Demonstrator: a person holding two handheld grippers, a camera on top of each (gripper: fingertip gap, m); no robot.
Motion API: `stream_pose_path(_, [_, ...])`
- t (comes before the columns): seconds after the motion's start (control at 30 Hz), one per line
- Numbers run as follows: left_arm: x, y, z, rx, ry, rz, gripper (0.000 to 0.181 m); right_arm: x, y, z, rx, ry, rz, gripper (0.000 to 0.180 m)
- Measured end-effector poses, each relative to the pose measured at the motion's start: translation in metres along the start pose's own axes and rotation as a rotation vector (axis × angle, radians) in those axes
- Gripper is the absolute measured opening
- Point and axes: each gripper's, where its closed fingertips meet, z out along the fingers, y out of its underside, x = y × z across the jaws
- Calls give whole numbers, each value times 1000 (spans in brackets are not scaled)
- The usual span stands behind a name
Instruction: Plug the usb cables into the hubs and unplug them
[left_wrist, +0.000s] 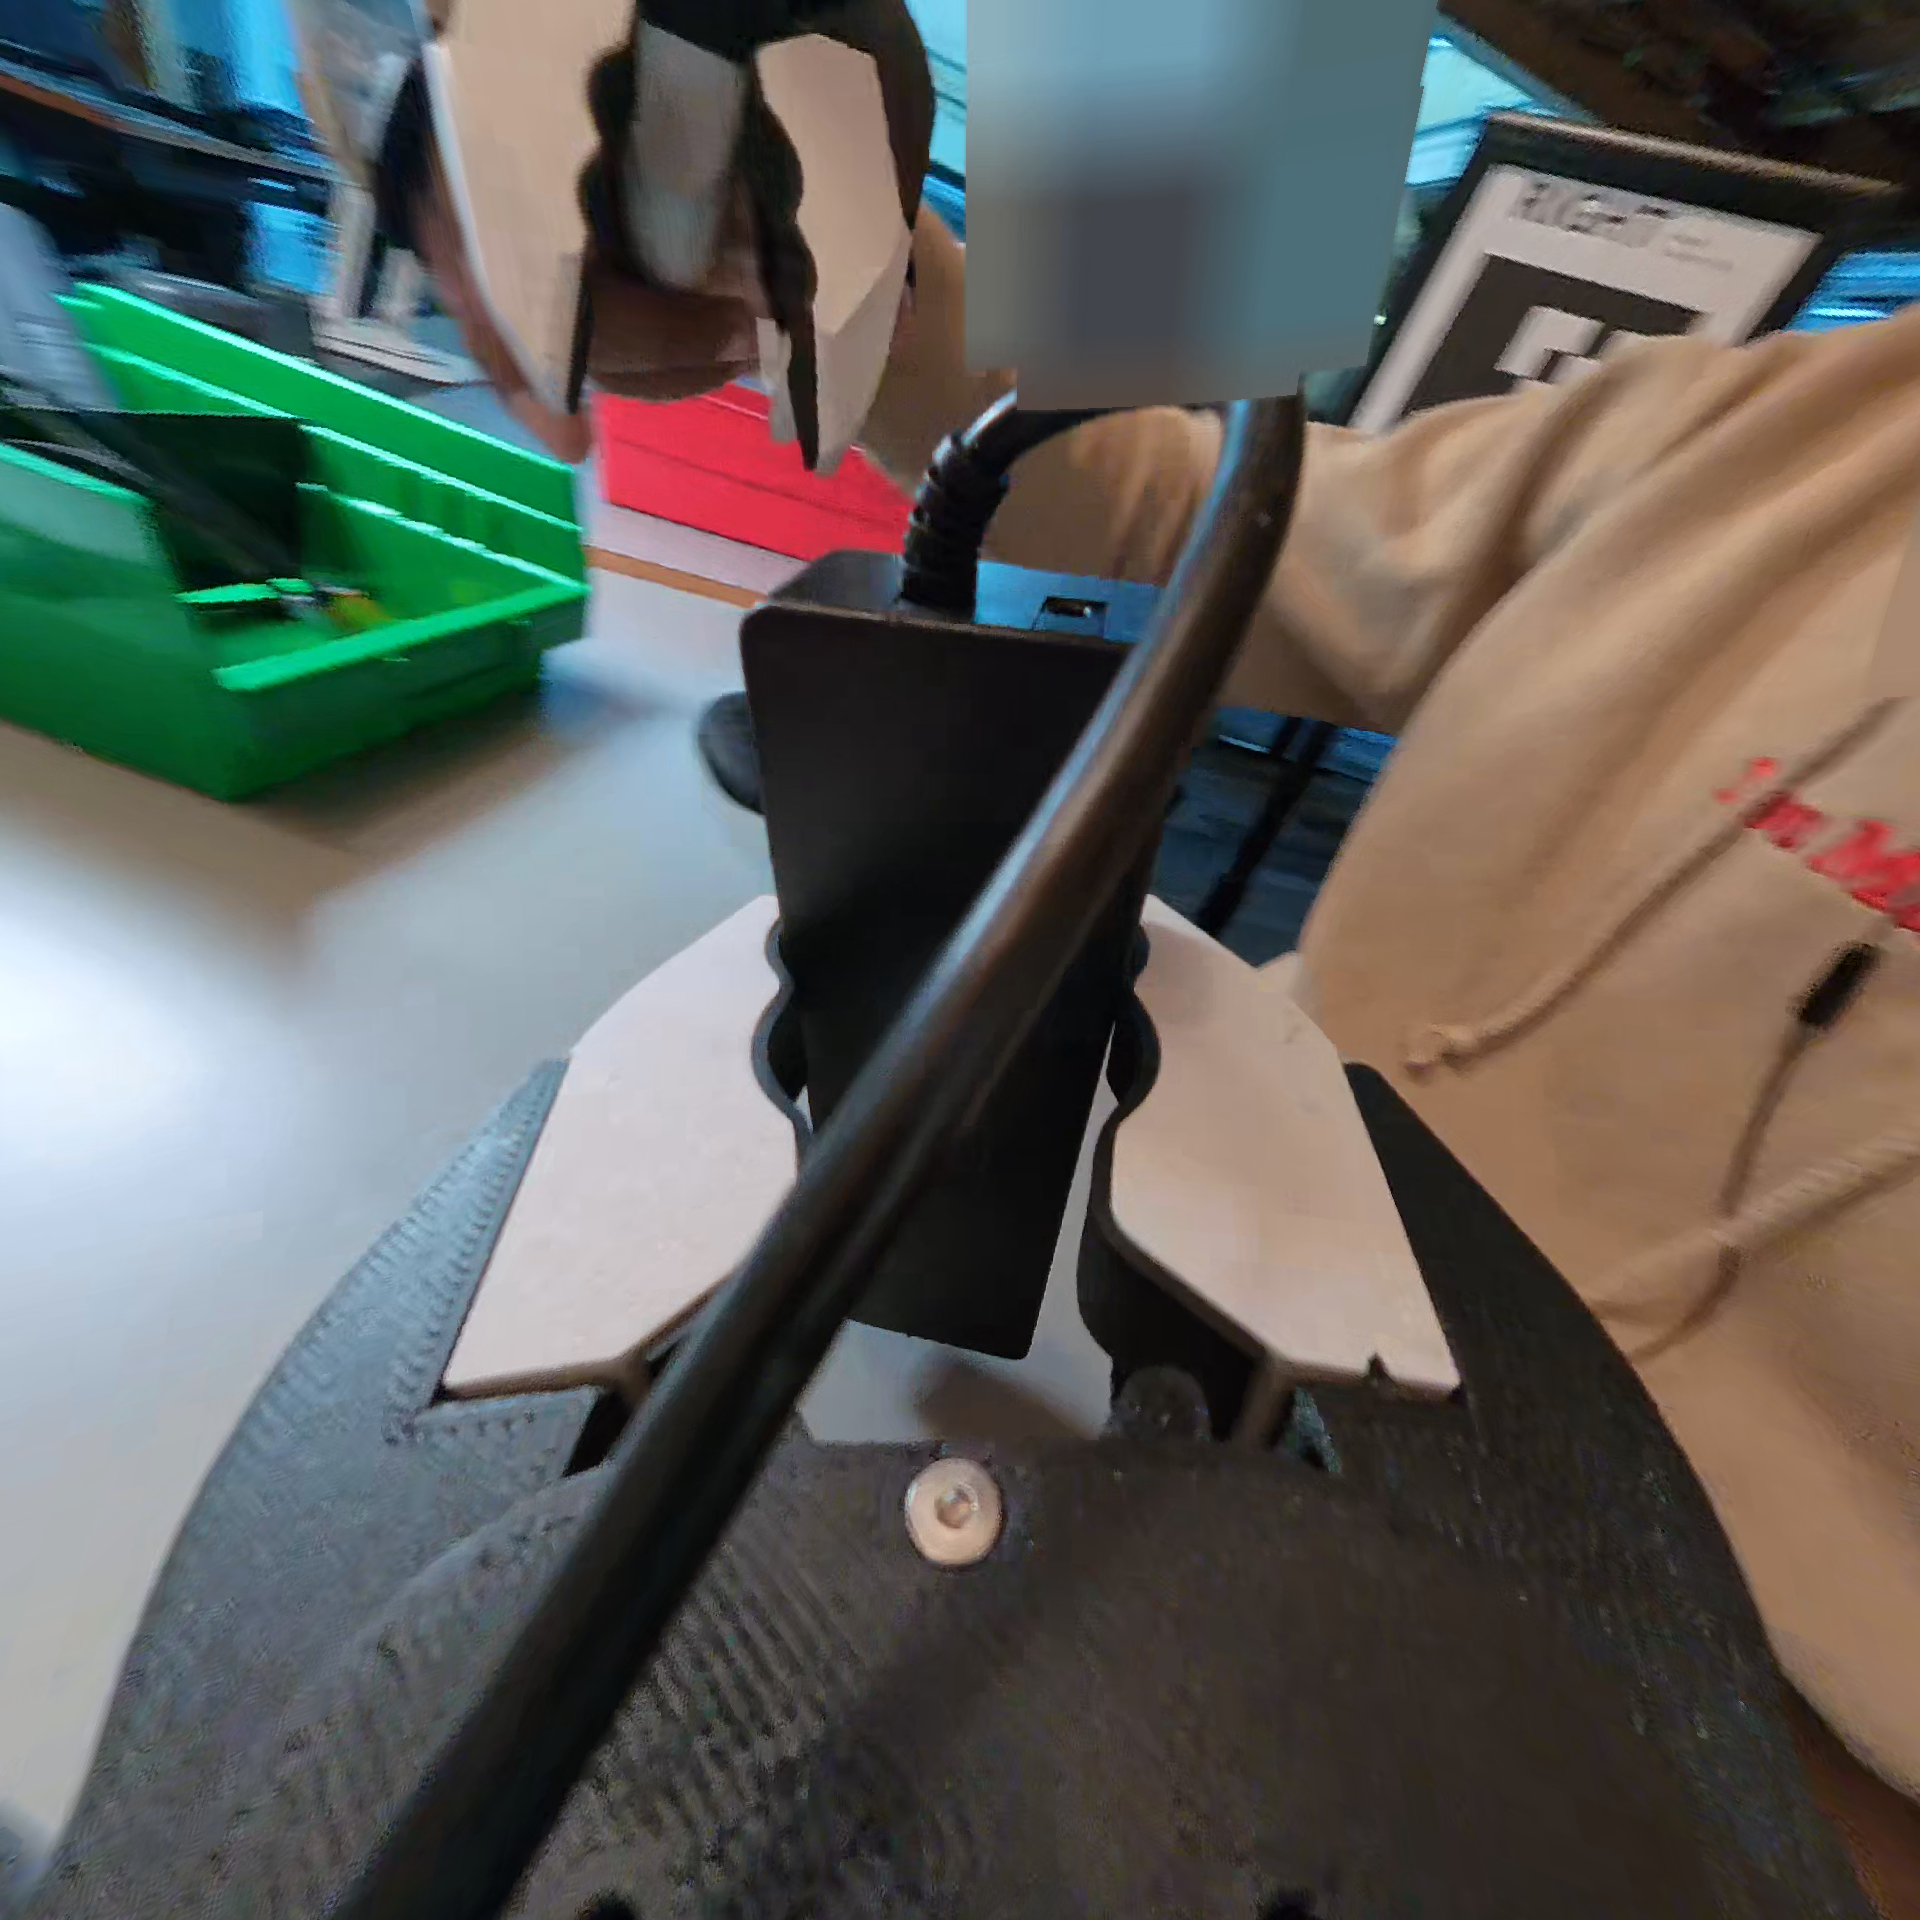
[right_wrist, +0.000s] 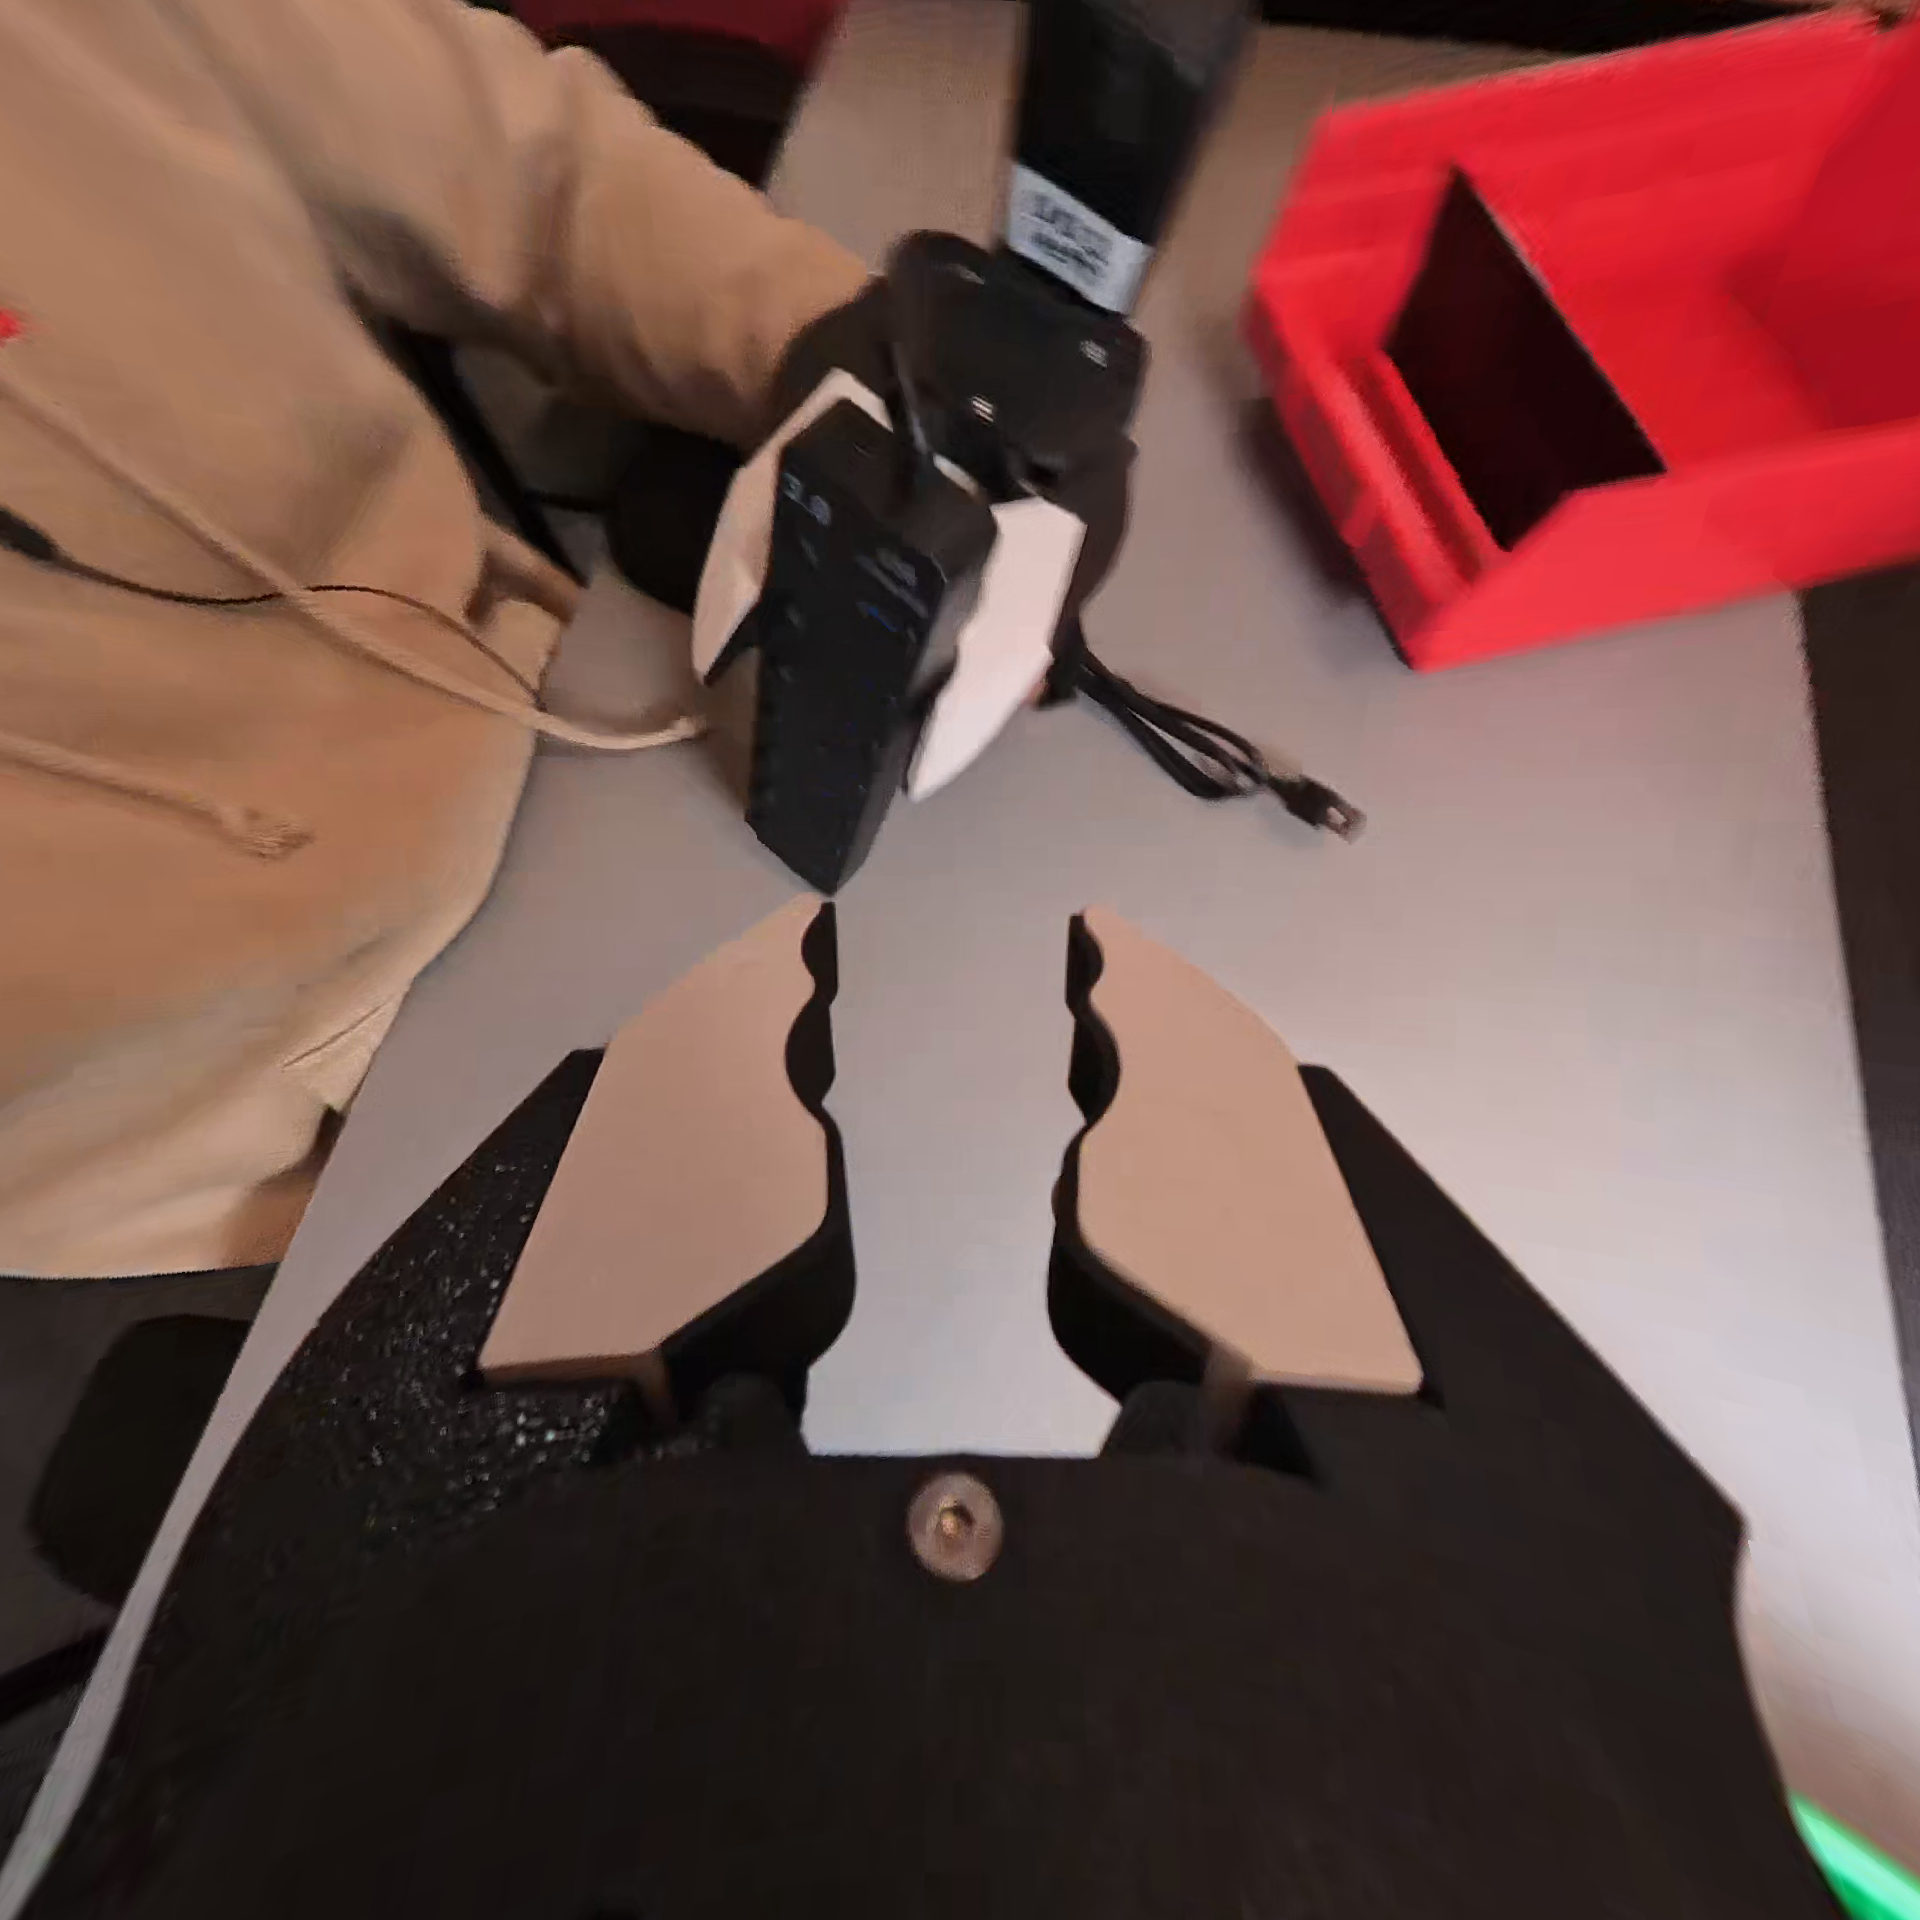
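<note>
Black plastic, the long box-shaped USB hub (left_wrist: 925, 935) sits clamped in my left tongs (left_wrist: 951, 997), lifted above the pale grey tabletop (left_wrist: 260, 1039), its own thick black cable (left_wrist: 1039, 862) draped across it. My right tongs (right_wrist: 951, 966) hang parted and empty. The thin black USB cable (right_wrist: 1195, 748) lies loose on the tabletop; I judge its plugging still ahead.

A pale grey, smooth-topped bench (right_wrist: 1455, 1039) fills most of both views, with soft light glaring off its surface. A dark strip (right_wrist: 1870, 935) runs along its far edge in the right wrist view. On it stand a bright green plastic bin with ribbed dividers (left_wrist: 343, 582) and a red plastic bin with an open dark compartment (right_wrist: 1621, 343). Behind, blurred blue-lit shelving (left_wrist: 208, 187) and a framed black-and-white sign (left_wrist: 1579, 291) are visible.
</note>
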Motion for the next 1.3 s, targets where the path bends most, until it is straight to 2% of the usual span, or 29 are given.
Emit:
stream_pose_path(0.1, [29, 10, 11, -61, 158, -1, 57, -29, -11, 38, -56, -86, -106, 51])
stream_pose_path(0.2, [46, 23, 19, -135, 240, 10, 56, -57, -22, 68, -67, -200, -158, 57])
stream_pose_path(0.23, [49, 27, 21, -155, 252, 11, 57, -65, -24, 77, -70, -234, -173, 56])
stream_pose_path(0.3, [52, 30, 23, -166, 261, 19, 57, -72, -25, 88, -95, -247, -213, 32])
stream_pose_path(0.43, [40, 18, 20, -120, 138, 101, 58, -63, -31, 74, -107, -191, -237, 27])
stream_pose_path(0.53, [25, 7, 11, -91, 0, 187, 63, -48, -39, 44, -78, -92, -212, 26])
stream_pose_path(0.73, [-3, 1, 4, -71, -214, 267, 58, -11, -47, -35, -79, 209, -173, 24])
stream_pose_path(1.13, [-17, -7, -7, -7, -288, 247, 55, 77, -50, -233, 18, 914, 21, 24])
stream_pose_path(1.3, [-20, -3, -6, -15, -291, 233, 54, 116, -21, -308, 22, 1221, 89, 24])
